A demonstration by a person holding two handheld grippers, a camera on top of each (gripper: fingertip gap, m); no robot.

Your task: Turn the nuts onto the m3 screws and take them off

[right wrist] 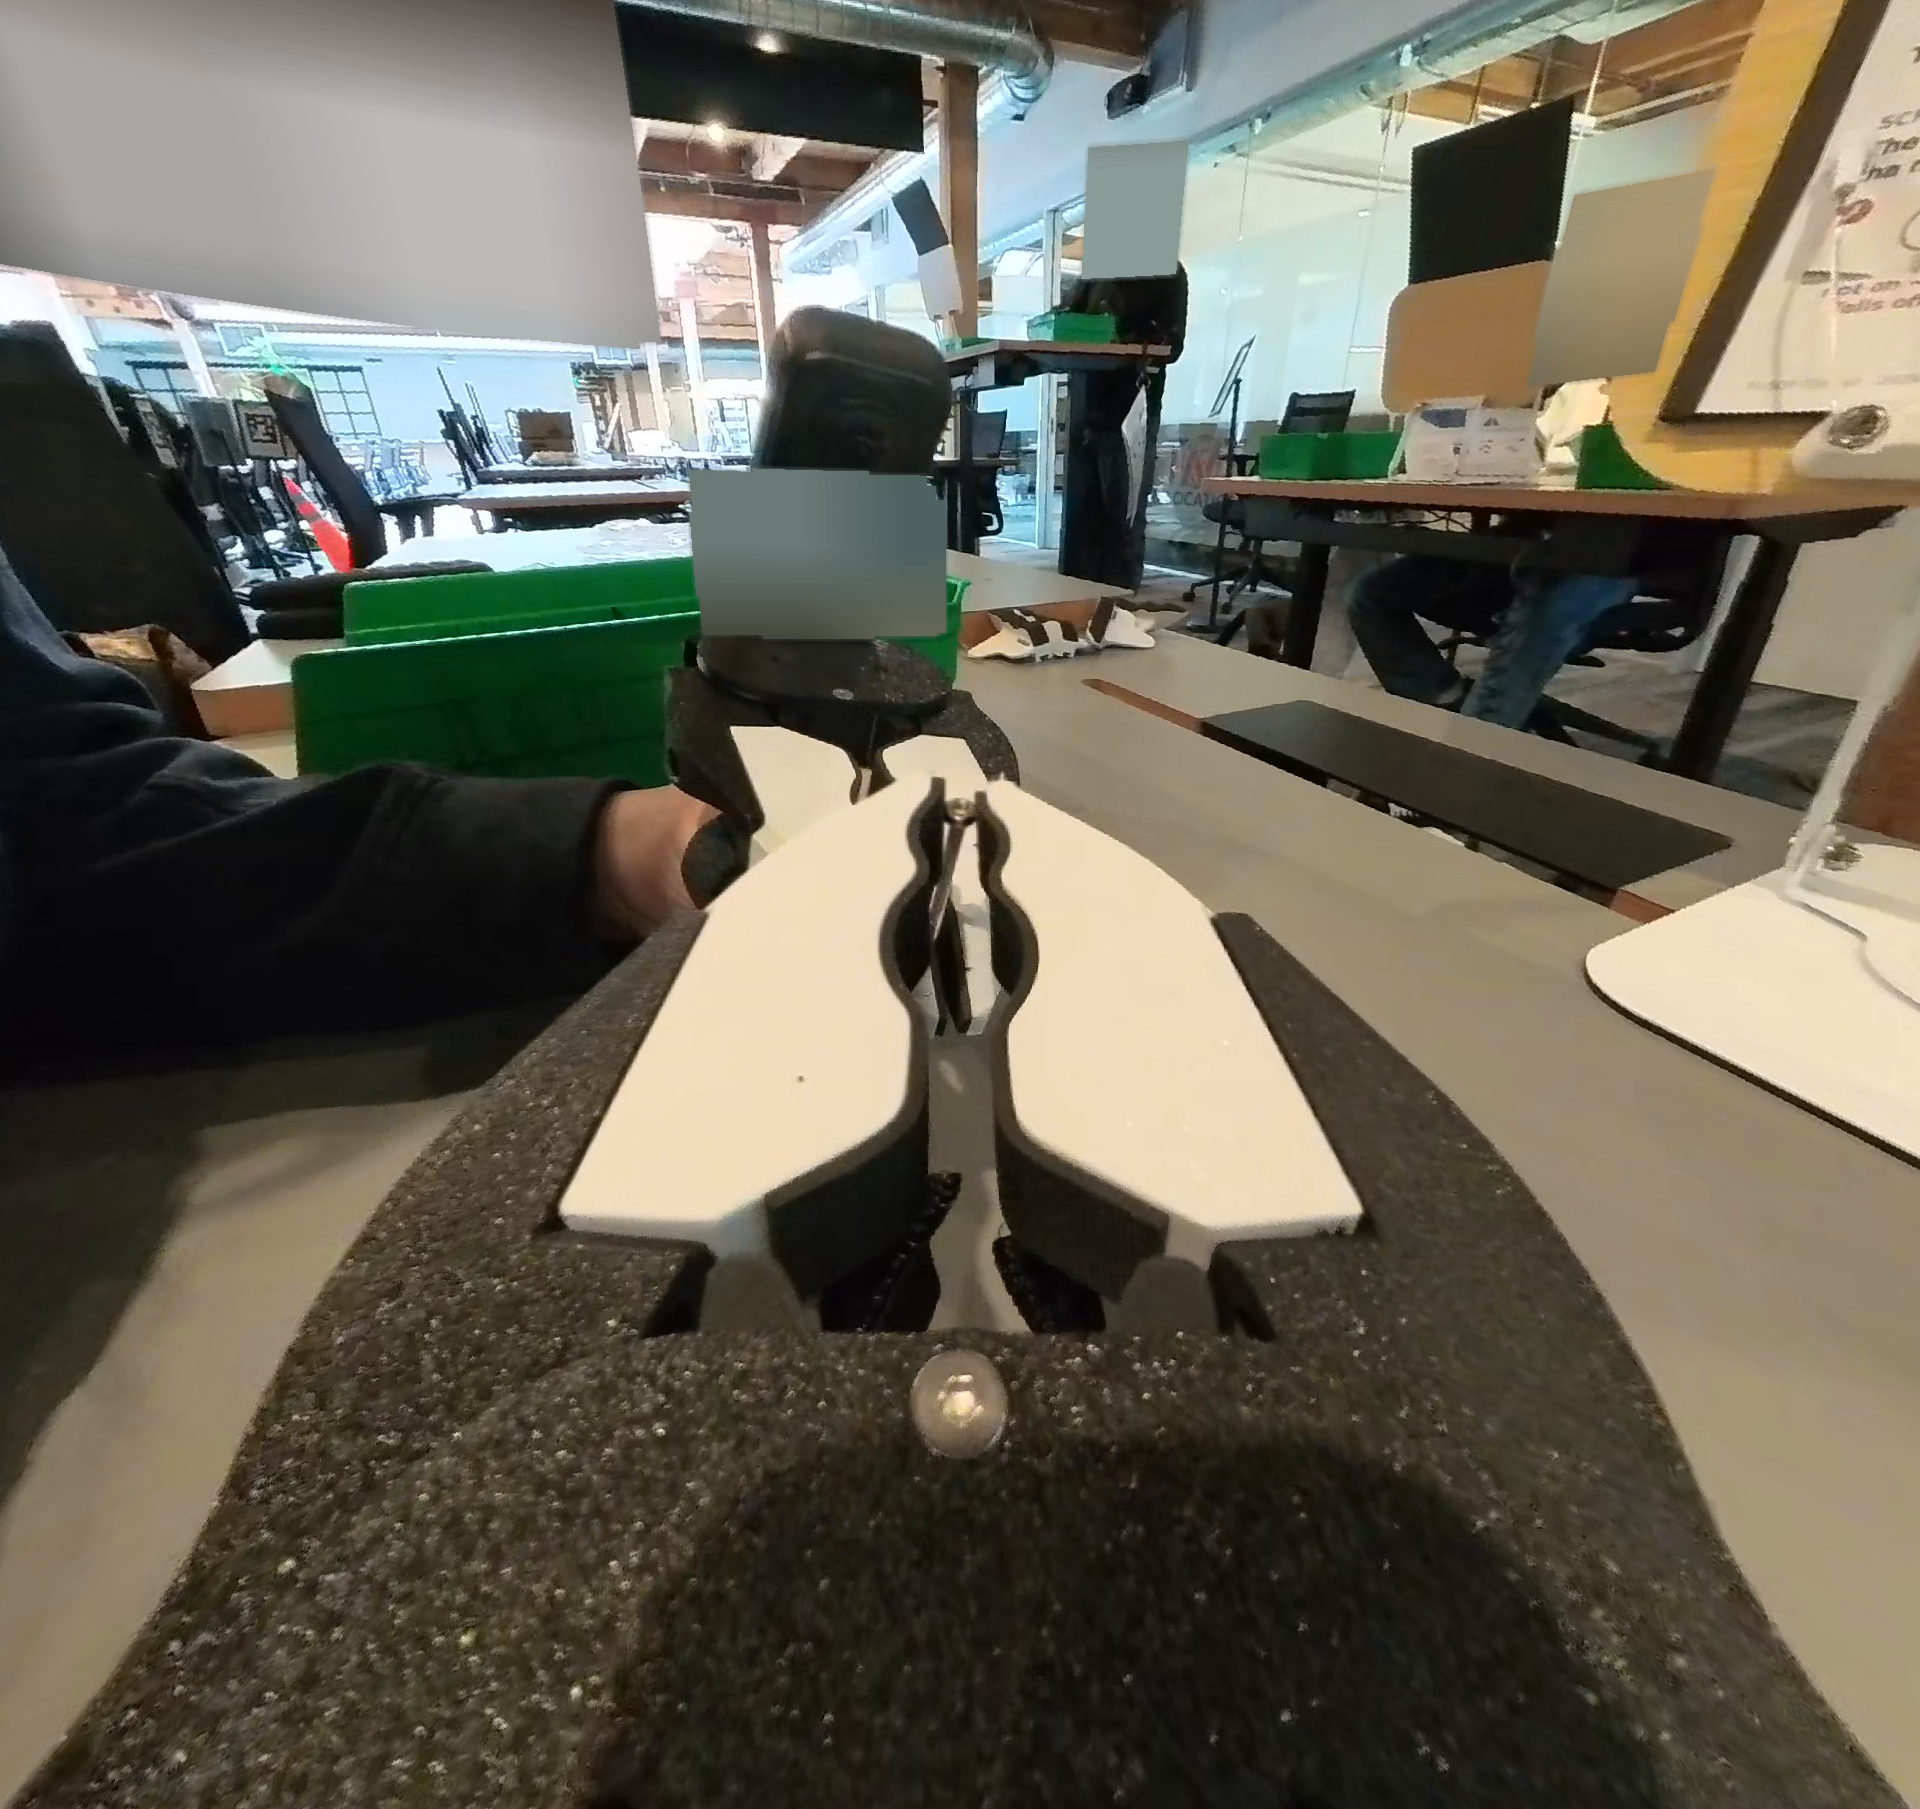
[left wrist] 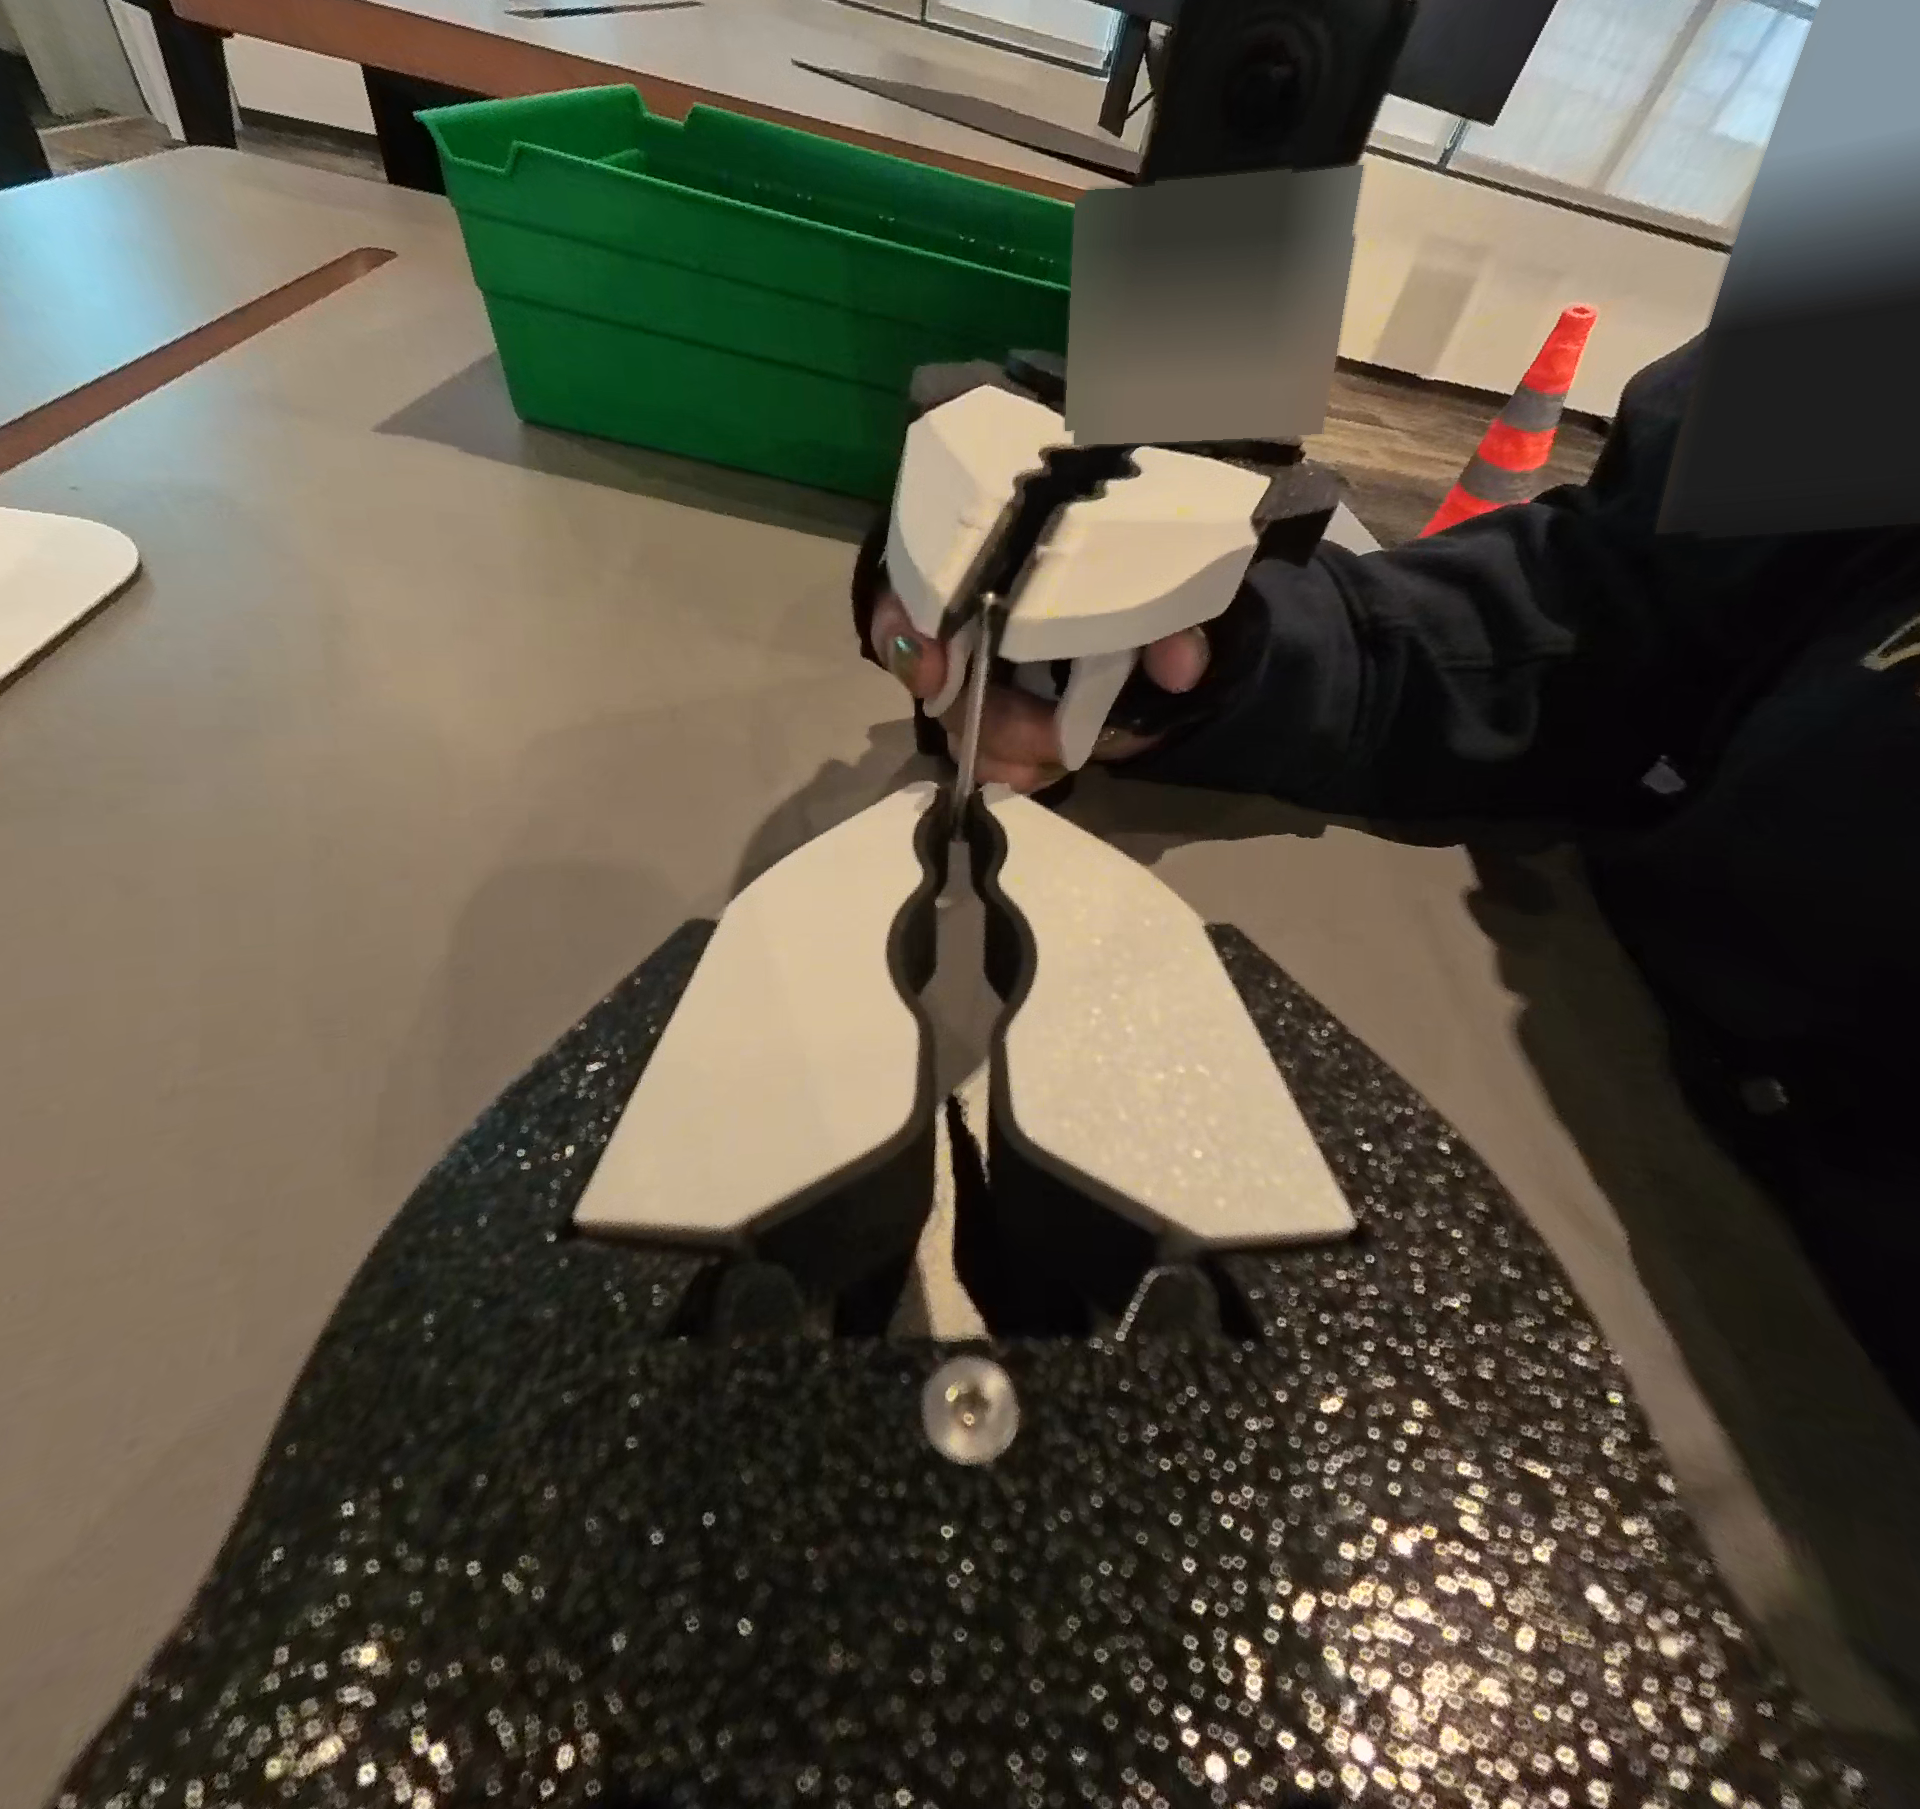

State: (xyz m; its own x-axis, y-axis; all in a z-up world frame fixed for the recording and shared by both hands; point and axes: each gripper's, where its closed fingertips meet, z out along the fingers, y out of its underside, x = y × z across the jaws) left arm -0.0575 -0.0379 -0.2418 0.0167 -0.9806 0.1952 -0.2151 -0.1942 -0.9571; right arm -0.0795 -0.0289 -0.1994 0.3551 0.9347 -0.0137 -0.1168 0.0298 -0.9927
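Note:
A long thin silver screw (left wrist: 975, 699) runs between my two grippers above the grey table (left wrist: 416, 720). My left gripper (left wrist: 961, 809) is shut on the screw's near end. My right gripper (left wrist: 989, 606), held by a hand in a dark sleeve, closes on the screw's far end. In the right wrist view my right gripper (right wrist: 961, 809) has its tips pressed on a small silver nut (right wrist: 961, 805) at the top of the screw (right wrist: 943, 902). The left gripper (right wrist: 862, 783) shows just behind it.
A green bin (left wrist: 727, 305) stands on the table behind the grippers and also shows in the right wrist view (right wrist: 468, 689). A white board (right wrist: 1714, 1011) and a black plate (right wrist: 1455, 783) lie to the right. An orange cone (left wrist: 1527, 419) stands on the floor. Tip to tip, the grippers are about 4 cm apart.

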